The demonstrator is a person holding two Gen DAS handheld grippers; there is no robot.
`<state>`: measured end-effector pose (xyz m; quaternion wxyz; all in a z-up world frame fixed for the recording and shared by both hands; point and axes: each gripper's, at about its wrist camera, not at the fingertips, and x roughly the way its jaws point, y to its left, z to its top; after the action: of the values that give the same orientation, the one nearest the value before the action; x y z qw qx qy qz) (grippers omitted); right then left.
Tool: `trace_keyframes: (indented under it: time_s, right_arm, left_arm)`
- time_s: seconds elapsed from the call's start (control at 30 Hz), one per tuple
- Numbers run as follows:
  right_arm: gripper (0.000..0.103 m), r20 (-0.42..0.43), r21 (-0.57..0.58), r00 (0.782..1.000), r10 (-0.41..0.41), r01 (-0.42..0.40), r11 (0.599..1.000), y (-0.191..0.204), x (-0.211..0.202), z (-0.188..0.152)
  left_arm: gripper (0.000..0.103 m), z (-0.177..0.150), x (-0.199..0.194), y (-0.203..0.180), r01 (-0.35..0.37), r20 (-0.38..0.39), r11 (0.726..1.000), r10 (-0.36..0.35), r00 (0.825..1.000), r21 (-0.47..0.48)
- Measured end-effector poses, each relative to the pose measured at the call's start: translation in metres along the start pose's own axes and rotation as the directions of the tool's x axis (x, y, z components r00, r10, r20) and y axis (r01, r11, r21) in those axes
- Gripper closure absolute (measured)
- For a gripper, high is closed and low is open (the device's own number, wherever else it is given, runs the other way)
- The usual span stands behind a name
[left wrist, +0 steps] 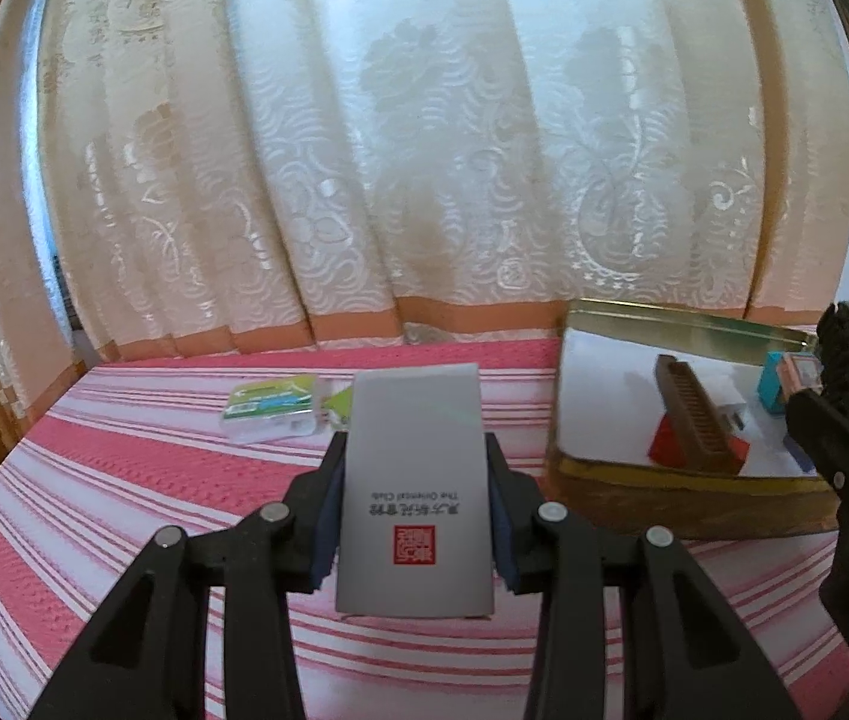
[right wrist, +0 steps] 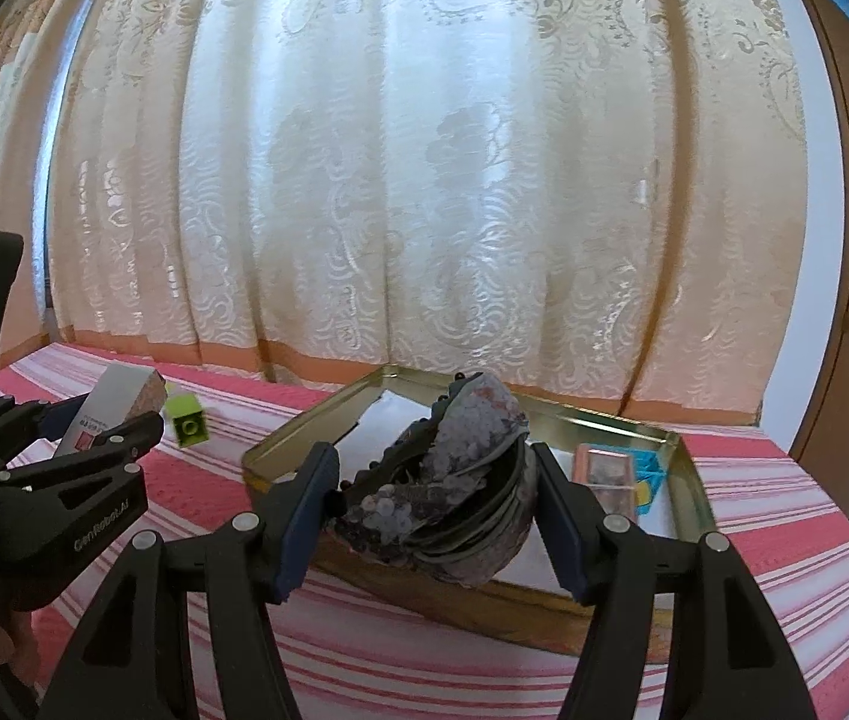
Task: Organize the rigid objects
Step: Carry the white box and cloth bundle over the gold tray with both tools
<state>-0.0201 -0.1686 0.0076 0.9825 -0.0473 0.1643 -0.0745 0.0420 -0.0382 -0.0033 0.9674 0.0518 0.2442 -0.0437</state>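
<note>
Grey box [left wrist: 415,492] clamped in the left gripper [left wrist: 415,480] above the striped bed [left wrist: 124,480]; right gripper [right wrist: 433,480] grips a sequinned hair clip [right wrist: 454,480] over the tin [right wrist: 688,468] (lower gently, release flat

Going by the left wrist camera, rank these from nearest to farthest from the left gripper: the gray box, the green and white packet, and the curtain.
1. The gray box, clamped between the left gripper pads.
2. The green and white packet, lying on the striped cloth ahead, slightly left.
3. The curtain, hanging behind the table's far edge.
</note>
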Motion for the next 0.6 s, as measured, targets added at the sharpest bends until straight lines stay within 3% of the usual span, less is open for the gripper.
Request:
trace_keyframes:
  time_s: [0.6]
  right_arm:
    - [0.037, 0.031, 0.025, 0.997, -0.072, 0.072, 0.997, -0.05, 0.003, 0.004]
  left_arm:
    - [0.063, 0.018, -0.001, -0.049, 0.076, 0.028, 0.997, -0.076, 0.997, 0.012]
